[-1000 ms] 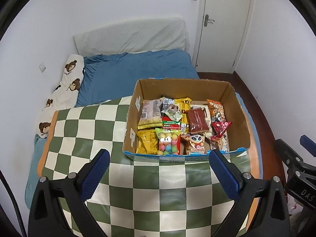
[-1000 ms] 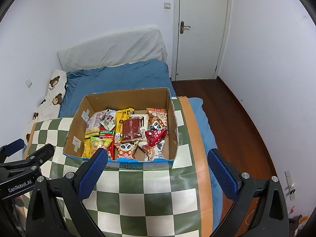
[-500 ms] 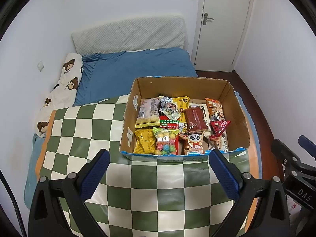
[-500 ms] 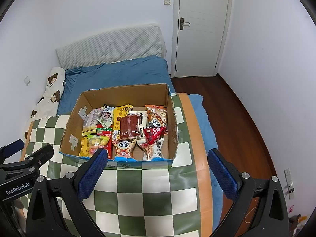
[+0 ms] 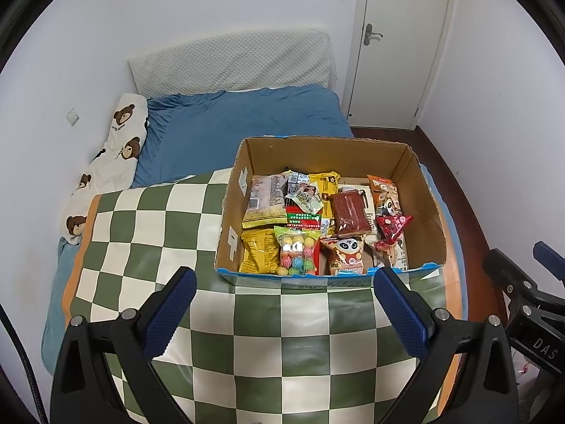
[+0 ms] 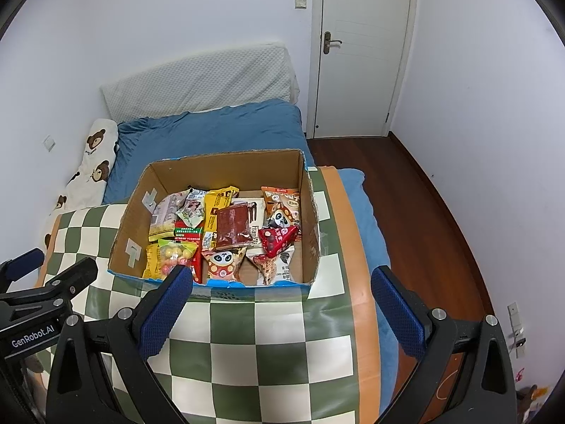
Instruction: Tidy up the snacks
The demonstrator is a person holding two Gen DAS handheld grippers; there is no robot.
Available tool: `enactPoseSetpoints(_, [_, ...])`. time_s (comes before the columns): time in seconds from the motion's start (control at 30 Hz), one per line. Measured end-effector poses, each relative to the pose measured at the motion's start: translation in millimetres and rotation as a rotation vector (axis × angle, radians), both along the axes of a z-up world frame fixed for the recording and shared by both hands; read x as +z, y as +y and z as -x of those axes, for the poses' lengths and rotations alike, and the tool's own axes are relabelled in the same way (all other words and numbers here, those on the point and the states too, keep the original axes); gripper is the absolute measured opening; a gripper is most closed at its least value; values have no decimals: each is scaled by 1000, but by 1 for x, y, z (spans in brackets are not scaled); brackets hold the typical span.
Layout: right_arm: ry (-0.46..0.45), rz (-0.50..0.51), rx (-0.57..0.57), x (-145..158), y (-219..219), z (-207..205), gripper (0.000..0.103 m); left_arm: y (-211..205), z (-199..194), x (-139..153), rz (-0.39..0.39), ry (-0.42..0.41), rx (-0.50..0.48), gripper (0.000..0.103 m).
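Both tools spread wide and empty: left hand-held gripper and right hand-held gripper, each with blue padded fingers, hovering above the near part of the green-and-cream checked cloth, short of the box. Snacks heaped unsorted in the open brown cardboard box with a blue near rim, standing on the cloth toward the right side of the bed; blue bedsheet beyond it, on the far side.

Step in hand, by the look of things: approach and first pick. Nothing lifted yet, so the task seems barely begun.

Best to start with whatever lies on top and near. Clear bag of coloured round candies against the near wall, left of centre, upright and easy to pinch at its top seal. Red triangular foil packet perched over the others at the right, also free. Flat dark-red rectangular packet lying across the middle, overlapping its neighbours; better taken by an edge than pressed from above. Yellow crinkled bag in the near left corner, partly pinned by the candy bag.

Likely snags: thin wrappers slipping, two packets caught at once, fingers striking the near rim on the way in. Worth descending steeply over the rim, closing on a seam, lifting straight up.
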State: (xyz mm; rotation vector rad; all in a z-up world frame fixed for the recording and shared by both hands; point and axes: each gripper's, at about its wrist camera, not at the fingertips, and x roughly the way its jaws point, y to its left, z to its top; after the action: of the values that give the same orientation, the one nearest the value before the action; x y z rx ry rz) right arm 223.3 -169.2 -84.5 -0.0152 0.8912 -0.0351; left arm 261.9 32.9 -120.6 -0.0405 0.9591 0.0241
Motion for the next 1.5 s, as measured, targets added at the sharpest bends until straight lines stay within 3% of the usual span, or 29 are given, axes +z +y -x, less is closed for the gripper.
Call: enactPoseSetpoints(1.5, [5, -19, 15, 3, 1, 5, 103, -2, 6, 2, -3, -4, -14, 103])
